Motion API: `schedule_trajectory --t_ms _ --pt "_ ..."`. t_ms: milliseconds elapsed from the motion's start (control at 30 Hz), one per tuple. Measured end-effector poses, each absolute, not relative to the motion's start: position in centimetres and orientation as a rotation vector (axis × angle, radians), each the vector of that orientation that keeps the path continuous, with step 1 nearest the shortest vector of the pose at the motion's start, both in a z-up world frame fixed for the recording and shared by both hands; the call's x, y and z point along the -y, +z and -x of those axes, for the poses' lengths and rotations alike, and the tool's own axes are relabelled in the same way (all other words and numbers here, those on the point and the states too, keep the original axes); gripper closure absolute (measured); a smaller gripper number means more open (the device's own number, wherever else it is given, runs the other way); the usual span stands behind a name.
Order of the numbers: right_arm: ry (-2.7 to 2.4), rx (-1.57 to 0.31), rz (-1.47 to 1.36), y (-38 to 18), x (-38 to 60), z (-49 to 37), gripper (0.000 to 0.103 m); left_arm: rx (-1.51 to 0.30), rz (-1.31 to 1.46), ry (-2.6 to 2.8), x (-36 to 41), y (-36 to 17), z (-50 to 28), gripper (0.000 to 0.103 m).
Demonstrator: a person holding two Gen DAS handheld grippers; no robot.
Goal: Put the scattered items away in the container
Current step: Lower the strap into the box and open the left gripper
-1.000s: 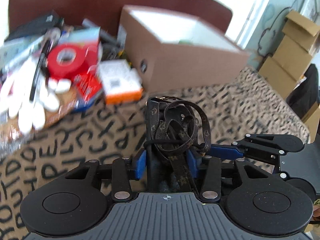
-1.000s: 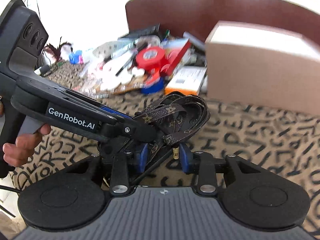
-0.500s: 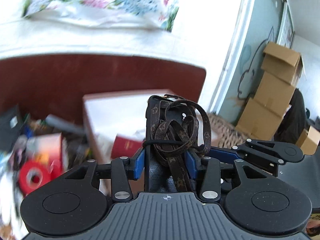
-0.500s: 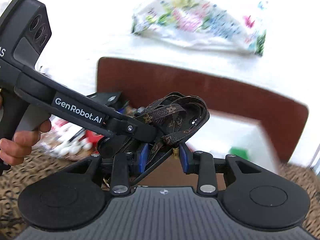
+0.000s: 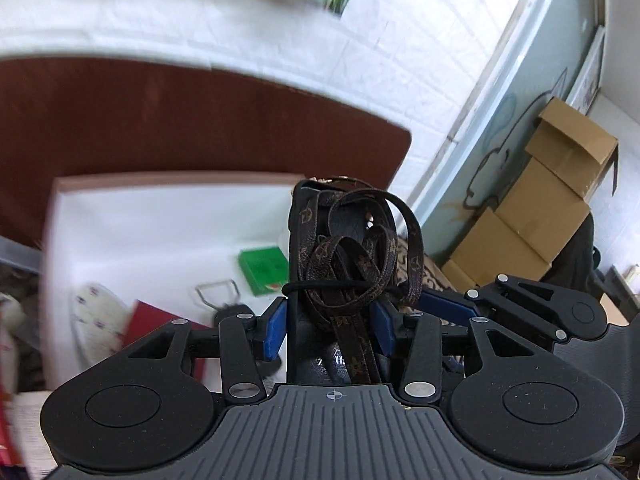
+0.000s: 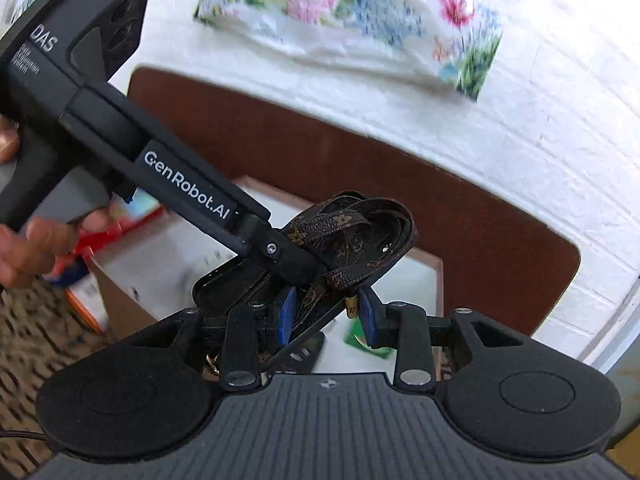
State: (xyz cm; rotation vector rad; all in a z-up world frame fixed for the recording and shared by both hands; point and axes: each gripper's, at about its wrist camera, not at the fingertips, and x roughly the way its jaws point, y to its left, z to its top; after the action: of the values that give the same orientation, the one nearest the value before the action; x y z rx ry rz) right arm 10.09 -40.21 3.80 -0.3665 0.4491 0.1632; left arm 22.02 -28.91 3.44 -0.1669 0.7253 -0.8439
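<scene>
Strap bundle (monogrammed), 2 grippers gripping, above box

Box floor: the bundled brown strap and the left gripper cover the middle of the white-lined cardboard box.
Green packet: blurred, its print cannot be read.
Red item: partly behind the left gripper's linkage.
Clutter at left edge: cut off and smeared.
Floral cloth: motion-blurred.
Hand: only partly in the frame.

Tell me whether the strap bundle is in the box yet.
Not yet: the strap bundle sits between both grippers' pads above the open box.
</scene>
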Motion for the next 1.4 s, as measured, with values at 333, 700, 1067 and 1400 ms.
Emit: schedule_trajectory --t_ms 333,700,1067,1400 --pt "0.191 -0.55 0.443 1.0 43.2 -13.6 0.066 -0.828 0.191 -0.835 33.4 -0.4 -25.8 0.05" --pt "0.194 -0.581 0.51 0.1 42.4 -14.7 0.051 -0.847 0.129 -0.843 34.0 -1.6 -26.1 0.011" --pt "0.194 -0.542 0.534 0.2 41.0 -12.9 0.001 -0.77 0.033 -0.786 32.8 -0.9 -24.2 0.002" --pt "0.16 -0.567 0.433 0.8 41.3 -13.3 0.0 -0.708 -0.013 -0.788 31.8 0.3 -22.0 0.002"
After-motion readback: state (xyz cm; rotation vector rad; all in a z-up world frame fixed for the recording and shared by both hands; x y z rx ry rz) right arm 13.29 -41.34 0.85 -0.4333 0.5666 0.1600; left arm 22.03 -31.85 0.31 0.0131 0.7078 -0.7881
